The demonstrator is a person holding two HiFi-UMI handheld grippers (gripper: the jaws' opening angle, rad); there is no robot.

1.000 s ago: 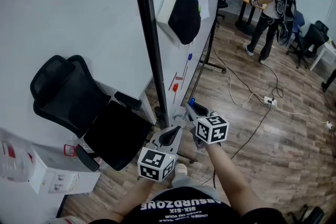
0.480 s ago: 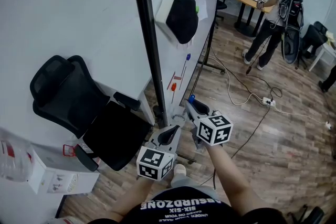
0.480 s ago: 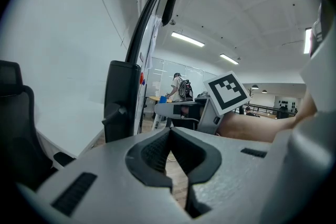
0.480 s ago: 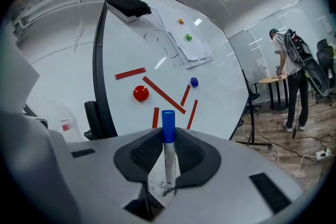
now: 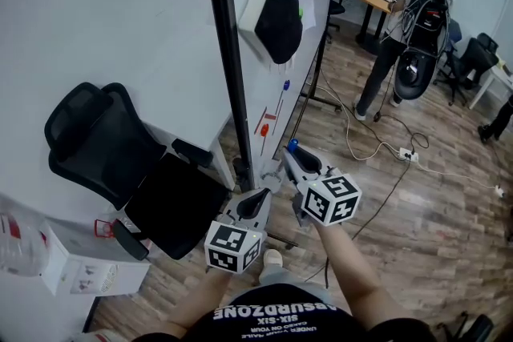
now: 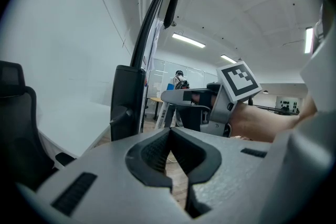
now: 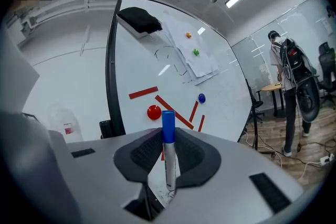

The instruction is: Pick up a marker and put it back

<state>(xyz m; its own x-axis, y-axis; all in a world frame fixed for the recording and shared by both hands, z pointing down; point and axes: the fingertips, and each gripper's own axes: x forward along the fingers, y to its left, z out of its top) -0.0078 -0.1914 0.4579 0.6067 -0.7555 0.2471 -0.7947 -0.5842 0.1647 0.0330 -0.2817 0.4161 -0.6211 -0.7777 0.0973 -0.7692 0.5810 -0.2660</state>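
Right gripper (image 7: 168,144) is pinching a marker (image 7: 169,165) by its pale barrel, the jaws narrowed onto it and the blue cap (image 7: 168,124) sticking up above the pads. The marker is probably light, stiff, smooth plastic, so it may swivel or slip if taken near an end; mid-barrel looks the safer hold. Beyond it, the whiteboard (image 7: 173,81) is facing the gripper. Left gripper (image 6: 169,136) is sitting closed and empty.

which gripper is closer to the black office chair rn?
Left. The left gripper sits just right of the black office chair; the right gripper, shut on the blue-capped marker, is further right, past it.
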